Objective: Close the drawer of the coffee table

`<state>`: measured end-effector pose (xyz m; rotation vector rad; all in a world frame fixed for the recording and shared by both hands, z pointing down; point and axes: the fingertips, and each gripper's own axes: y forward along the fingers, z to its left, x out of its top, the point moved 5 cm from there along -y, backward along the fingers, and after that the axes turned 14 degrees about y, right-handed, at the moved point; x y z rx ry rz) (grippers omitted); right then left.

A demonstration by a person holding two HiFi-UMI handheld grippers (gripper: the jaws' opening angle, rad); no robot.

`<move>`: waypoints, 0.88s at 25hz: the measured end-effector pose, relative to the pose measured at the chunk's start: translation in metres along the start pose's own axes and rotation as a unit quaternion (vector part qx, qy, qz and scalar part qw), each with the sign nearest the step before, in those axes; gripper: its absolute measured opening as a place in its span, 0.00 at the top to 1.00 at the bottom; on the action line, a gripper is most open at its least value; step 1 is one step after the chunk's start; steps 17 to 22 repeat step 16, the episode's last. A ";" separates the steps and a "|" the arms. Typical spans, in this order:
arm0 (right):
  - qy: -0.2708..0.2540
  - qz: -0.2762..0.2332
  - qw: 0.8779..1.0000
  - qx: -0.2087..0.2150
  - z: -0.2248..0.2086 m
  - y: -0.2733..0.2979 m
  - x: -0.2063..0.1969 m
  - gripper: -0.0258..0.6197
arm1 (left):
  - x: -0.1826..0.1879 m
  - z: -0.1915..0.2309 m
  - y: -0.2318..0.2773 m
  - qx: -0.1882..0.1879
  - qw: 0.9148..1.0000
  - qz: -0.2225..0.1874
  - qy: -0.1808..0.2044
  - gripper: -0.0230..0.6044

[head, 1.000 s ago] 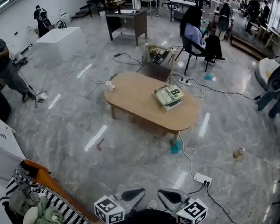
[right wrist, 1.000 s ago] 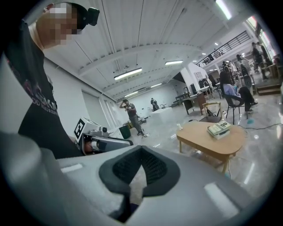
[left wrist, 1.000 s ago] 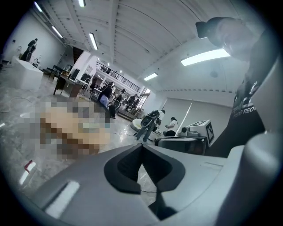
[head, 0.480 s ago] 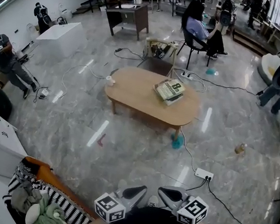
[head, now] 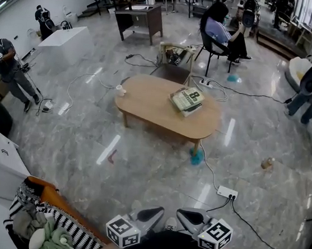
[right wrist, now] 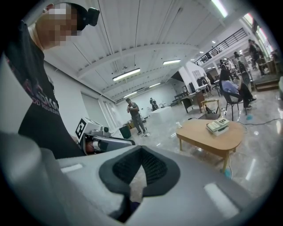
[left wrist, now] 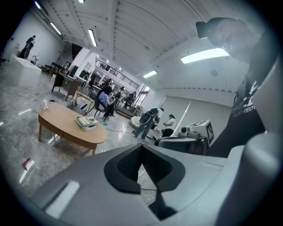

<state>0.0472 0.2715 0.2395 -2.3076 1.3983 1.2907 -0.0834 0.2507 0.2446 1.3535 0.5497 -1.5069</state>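
polished stone floor (head: 139, 170) of a large hall, lying wide and bare between the person and the low oval wooden counter (head: 150, 101), which stands mid-hall, well apart from both tongs. the task's drawer belongs to this counter. on the sides that the three views show, no drawer front stands out from under the top, and no seam or handle can be made out from here. whether it is pushed home or hangs open on the far side cannot be told. the scene fits a stand-off with an open drawer hidden from view, and equally one with the drawer already in. a heap of striped clothing (head: 48, 220) crowds the near left. the left tongs (head: 156, 212) and right tongs (head: 181, 214) are held side by side close to the body, each pair pressed together with nothing between. a stack of books (head: 186, 100) lies on the counter's right half. a power strip (head: 226, 192) and its cable cross the floor on the right of the straight path, a likely trip edge. a teal object (head: 196, 159) sits at the near right leg. a small cup (head: 120, 91) stands at the counter's left rim.
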 end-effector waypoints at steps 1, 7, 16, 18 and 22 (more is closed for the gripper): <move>0.000 0.001 1.000 -0.001 0.001 0.000 -0.001 0.96 | -0.001 0.000 -0.001 0.001 1.000 -0.001 -0.003 0.96; -0.004 0.004 1.000 -0.001 0.006 -0.002 -0.008 0.96 | -0.008 -0.004 -0.006 0.002 1.000 -0.004 -0.012 0.96; -0.012 0.008 1.000 0.001 0.016 0.007 -0.016 0.96 | -0.016 -0.002 -0.022 0.011 1.000 -0.009 -0.012 0.96; -0.012 0.008 1.000 0.001 0.016 0.007 -0.016 0.96 | -0.016 -0.002 -0.022 0.011 1.000 -0.009 -0.012 0.96; -0.012 0.008 1.000 0.001 0.016 0.007 -0.016 0.96 | -0.016 -0.002 -0.022 0.011 1.000 -0.009 -0.012 0.96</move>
